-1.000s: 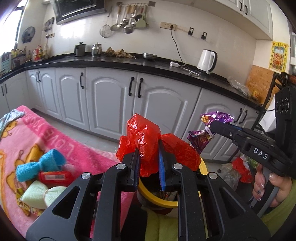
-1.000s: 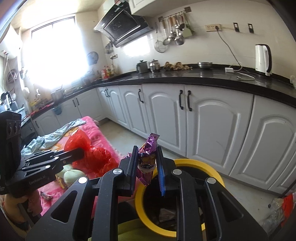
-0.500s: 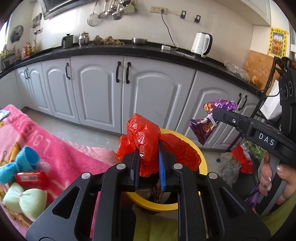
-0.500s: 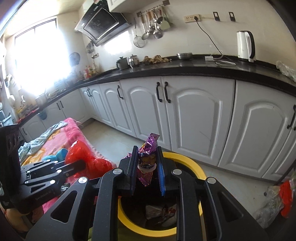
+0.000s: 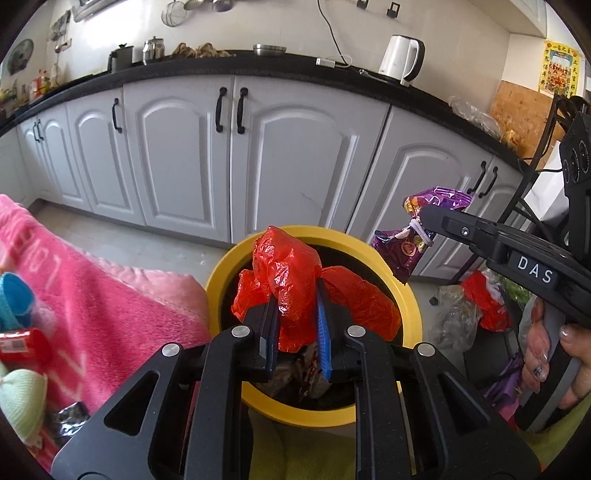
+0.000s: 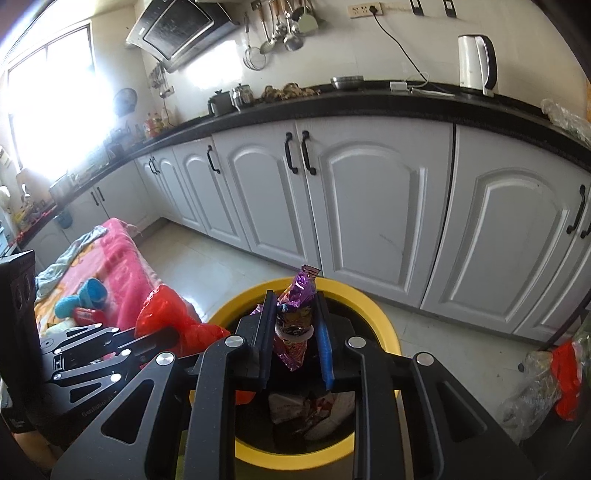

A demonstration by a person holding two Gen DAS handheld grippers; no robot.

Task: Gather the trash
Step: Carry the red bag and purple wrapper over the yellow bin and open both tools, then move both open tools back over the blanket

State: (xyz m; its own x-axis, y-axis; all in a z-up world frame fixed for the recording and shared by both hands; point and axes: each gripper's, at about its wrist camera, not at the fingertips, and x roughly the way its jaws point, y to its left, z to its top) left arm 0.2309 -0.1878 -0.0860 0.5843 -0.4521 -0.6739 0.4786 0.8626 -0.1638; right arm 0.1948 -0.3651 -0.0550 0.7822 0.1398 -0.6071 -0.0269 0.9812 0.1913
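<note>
Both grippers have dropped toward the yellow bin [image 5: 406, 295], tilted downward: left gripper [image 5: 295, 325] pinching the red bag [image 5: 291, 280] over its mouth, right gripper [image 6: 293, 332] clamping the purple wrapper [image 6: 295, 314] above its rim.

White kettle [image 5: 400, 59] sitting on the black worktop [image 5: 258, 64] at 1 o'clock, pots [image 5: 153, 46] at 11. Pink blanket [image 5: 92, 295] lying at 9, carrying blue [image 6: 88, 293] and pale green cloth rolls [image 5: 20, 400]. Range hood [image 6: 181, 29] hanging at 11.
</note>
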